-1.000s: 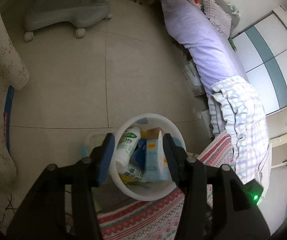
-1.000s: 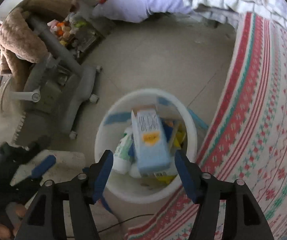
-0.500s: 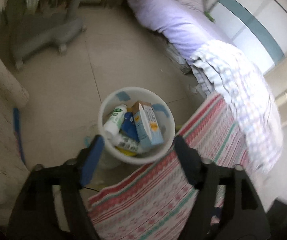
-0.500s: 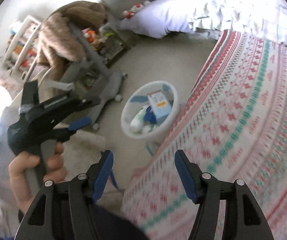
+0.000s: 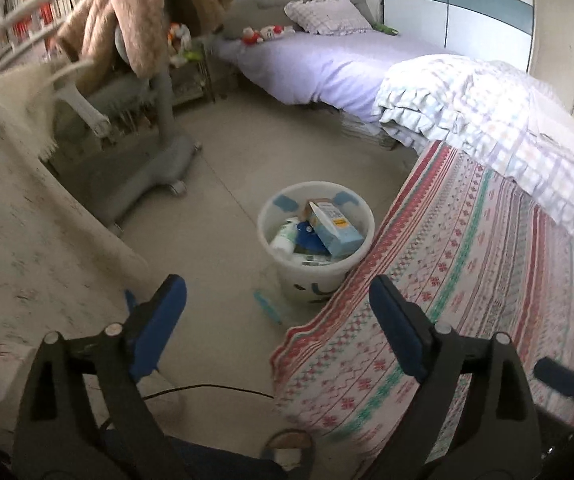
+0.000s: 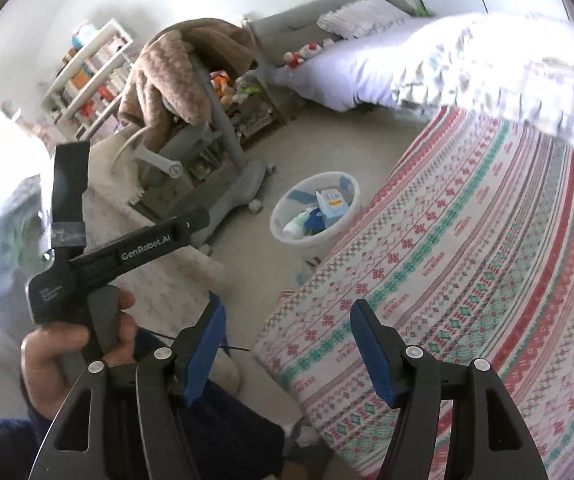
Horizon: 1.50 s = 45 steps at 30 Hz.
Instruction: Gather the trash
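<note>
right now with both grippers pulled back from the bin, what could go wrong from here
The bin looks full: the blue carton sticks up near the rim and could tip out if more trash is dropped on it. The bin also stands right against the striped blanket, so a nudge from the cloth might knock it. A thin black cable lies on the floor near the left gripper; it could snag a foot.
</note>
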{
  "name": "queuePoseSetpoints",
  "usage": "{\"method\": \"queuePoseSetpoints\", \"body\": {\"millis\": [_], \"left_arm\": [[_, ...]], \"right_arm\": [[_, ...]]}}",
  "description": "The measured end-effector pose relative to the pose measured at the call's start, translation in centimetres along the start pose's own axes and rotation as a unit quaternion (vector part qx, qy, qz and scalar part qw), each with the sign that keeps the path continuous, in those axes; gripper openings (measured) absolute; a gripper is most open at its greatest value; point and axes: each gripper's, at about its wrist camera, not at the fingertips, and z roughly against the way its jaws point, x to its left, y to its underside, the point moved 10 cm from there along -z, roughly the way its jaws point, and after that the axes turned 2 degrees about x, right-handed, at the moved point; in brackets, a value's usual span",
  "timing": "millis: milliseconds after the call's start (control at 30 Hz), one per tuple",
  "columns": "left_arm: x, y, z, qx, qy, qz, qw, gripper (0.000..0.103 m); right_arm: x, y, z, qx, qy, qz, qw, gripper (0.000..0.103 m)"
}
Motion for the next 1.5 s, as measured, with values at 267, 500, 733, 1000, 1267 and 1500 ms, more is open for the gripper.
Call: {"method": "queuePoseSetpoints", "body": {"millis": [267,500,733,1000,1267,1500], "left_arm": [[-0.7,-0.1,3.5,-0.044,-0.006,-0.013,0.9989,0.093],[-1.2,0.1,5.4,-0.076,-0.012,-0.028,0.9966,0.093],[-2.0,0.6,5.0,-0.065,0.002,-0.039,0.9971,0.093],[-2.5,1.0,5.0,-0.062,0.001,-0.040,0.9973,0.093],[-2.6,0.9,4.7,-0.058,0.004,-0.041,0.9975,0.093],[-2.9,1.1,4.7,-0.056,0.006,-0.041,0.9976,0.093]], "right_arm": [[1.0,0.6,1.1,-0.023,0.021,0.042,0.999,0.070],[0.6,0.8,1.0,-0.028,0.031,0.047,0.998,0.071],[0.3,0.8,0.8,-0.032,0.032,0.042,0.998,0.072],[0.5,0.8,0.7,-0.037,0.029,0.047,0.998,0.073],[0.5,0.6,0.9,-0.045,0.029,0.049,0.997,0.074],[0.3,0.5,0.9,-0.045,0.032,0.052,0.997,0.075]]}}
